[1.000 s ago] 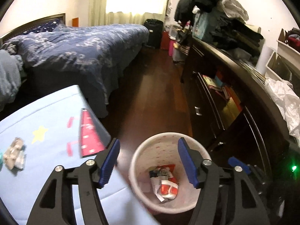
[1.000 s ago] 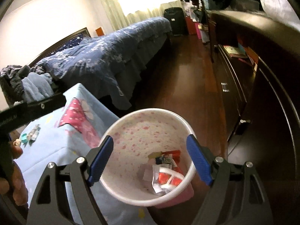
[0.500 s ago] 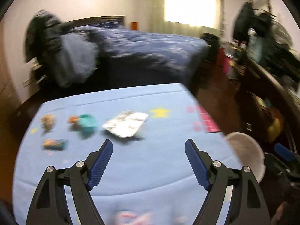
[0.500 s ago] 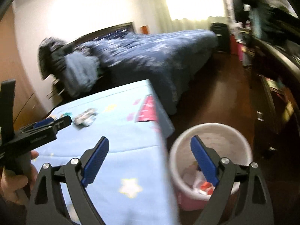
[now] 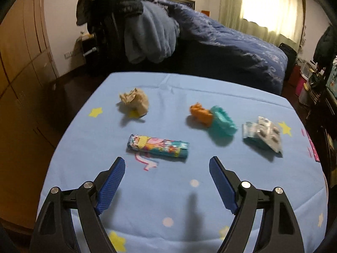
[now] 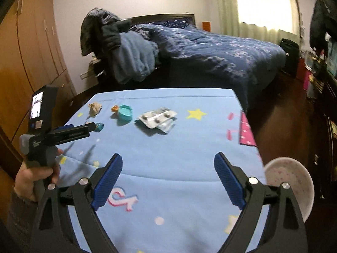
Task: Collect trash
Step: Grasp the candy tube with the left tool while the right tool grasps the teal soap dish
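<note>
The wrapper, a flat glossy cartoon-printed packet, lies on the blue cloth just ahead of the left gripper, whose ribbed blue jaws stand wide and empty, while the right gripper, equally spread and empty, hovers near the speckled bin.

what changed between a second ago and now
Both grippers swung from over the white speckled bin to the blue tablecloth. Left gripper now faces the colourful snack wrapper; right gripper faces the silver blister packs. Both stayed open and empty; the trash lies untouched.
</note>
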### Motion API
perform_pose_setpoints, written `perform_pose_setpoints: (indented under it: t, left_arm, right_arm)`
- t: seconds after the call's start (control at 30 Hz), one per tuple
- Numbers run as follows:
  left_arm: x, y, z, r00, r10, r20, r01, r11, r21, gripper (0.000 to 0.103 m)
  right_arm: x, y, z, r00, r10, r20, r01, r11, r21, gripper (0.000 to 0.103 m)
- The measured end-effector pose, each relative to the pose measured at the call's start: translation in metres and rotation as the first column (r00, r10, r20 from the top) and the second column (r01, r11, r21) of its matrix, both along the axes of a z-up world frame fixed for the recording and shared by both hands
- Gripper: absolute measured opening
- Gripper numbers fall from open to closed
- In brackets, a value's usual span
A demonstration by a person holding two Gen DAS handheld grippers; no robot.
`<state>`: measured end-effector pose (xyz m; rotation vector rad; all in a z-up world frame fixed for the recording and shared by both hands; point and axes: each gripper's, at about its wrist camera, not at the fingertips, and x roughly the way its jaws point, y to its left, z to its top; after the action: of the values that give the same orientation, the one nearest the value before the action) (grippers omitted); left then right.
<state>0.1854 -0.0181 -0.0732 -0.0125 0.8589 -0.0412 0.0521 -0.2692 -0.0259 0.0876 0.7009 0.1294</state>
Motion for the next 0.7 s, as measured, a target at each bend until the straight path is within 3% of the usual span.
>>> perform_pose_setpoints:
  t: [0.23, 0.53, 0.7]
  left_arm:
    - [0.016, -0.004, -0.012, 0.999, -0.033, -0.020, 0.034, 0.999, 0.039, 0.086]
    - [0.037, 0.007, -0.024, 0.998, -0.025, -0.053, 0.026, 1.000, 0.010, 0.086]
    - [0.040, 0.009, -0.024, 0.998, -0.043, -0.047, 0.043, 0.999, 0.012, 0.080]
  right_arm:
    - [0.027, 0.021, -0.001, 0.999, 0.049, -0.020, -0.049, 0.999, 0.013, 0.089]
    - [0.048, 0.039, 0.002, 0.997, 0.080, -0.015, -0.080, 0.997, 0.001, 0.089]
    - [0.064, 0.050, -0.001, 0.995, 0.095, -0.019, -0.095, 0.995, -0.008, 0.089]
